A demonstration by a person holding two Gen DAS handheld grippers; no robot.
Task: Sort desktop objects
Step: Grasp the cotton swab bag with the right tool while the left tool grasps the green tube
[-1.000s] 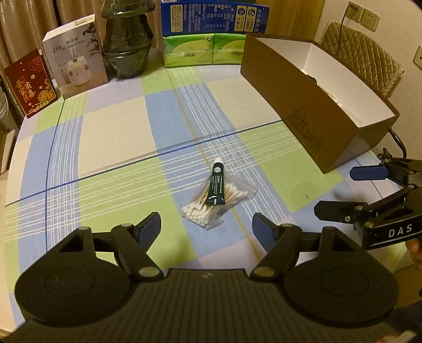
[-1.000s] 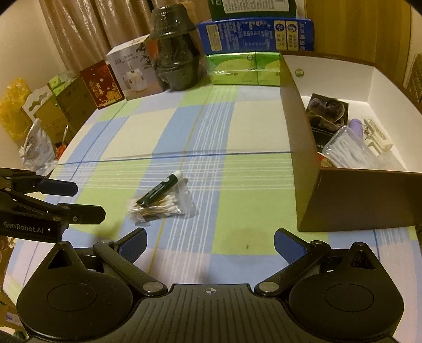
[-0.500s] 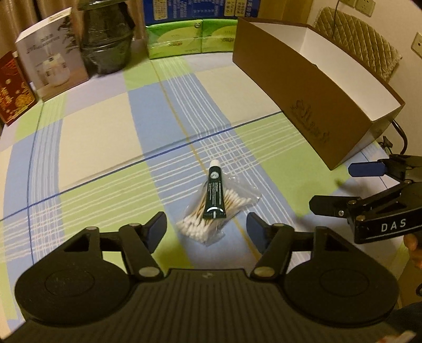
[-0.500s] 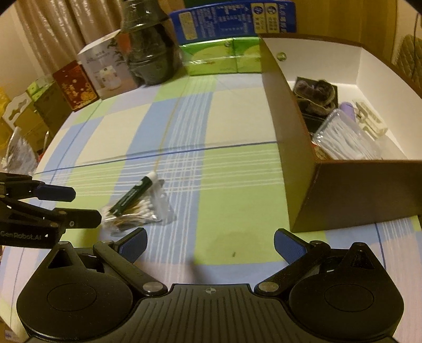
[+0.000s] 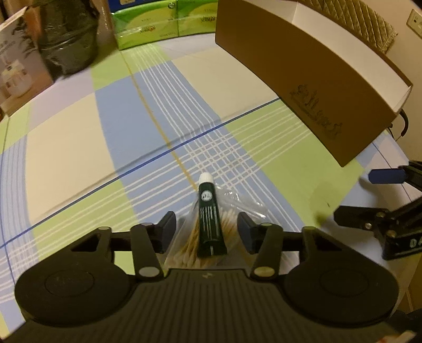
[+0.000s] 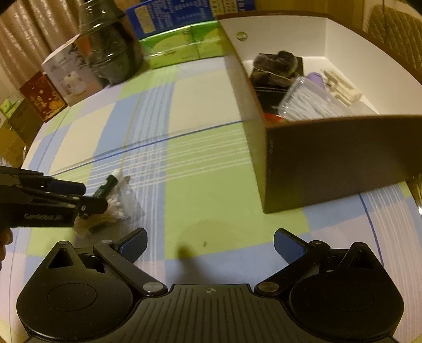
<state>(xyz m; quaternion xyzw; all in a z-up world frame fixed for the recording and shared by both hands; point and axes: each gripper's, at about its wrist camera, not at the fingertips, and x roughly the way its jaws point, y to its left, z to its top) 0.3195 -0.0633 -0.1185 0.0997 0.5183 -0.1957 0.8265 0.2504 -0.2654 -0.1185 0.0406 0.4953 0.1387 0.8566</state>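
A dark green tube (image 5: 209, 211) with a white cap lies on top of a clear bag of cotton swabs (image 5: 232, 221) on the checked tablecloth. My left gripper (image 5: 206, 232) has come down over both. Its jaws are closing, with tube and bag between the pads and small gaps still showing. The right wrist view shows the left gripper (image 6: 87, 196) over the same tube (image 6: 105, 184) and bag (image 6: 118, 203). My right gripper (image 6: 211, 245) hovers open over bare cloth, holding nothing, to the right of the left one. The brown box (image 6: 329, 158) stands at the right.
The box (image 5: 316, 87) holds a clear swab case (image 6: 308, 103), a dark furry item (image 6: 277, 63) and small white pieces. Green tissue packs (image 5: 163, 23), a black wrapped object (image 5: 66, 39), a white carton (image 5: 15, 66) and a red box (image 6: 42, 97) line the far edge.
My left gripper dropped and moved forward until the tube and swab bag lie between its fingers, and its jaws narrowed. The right gripper sank a little and stayed open.
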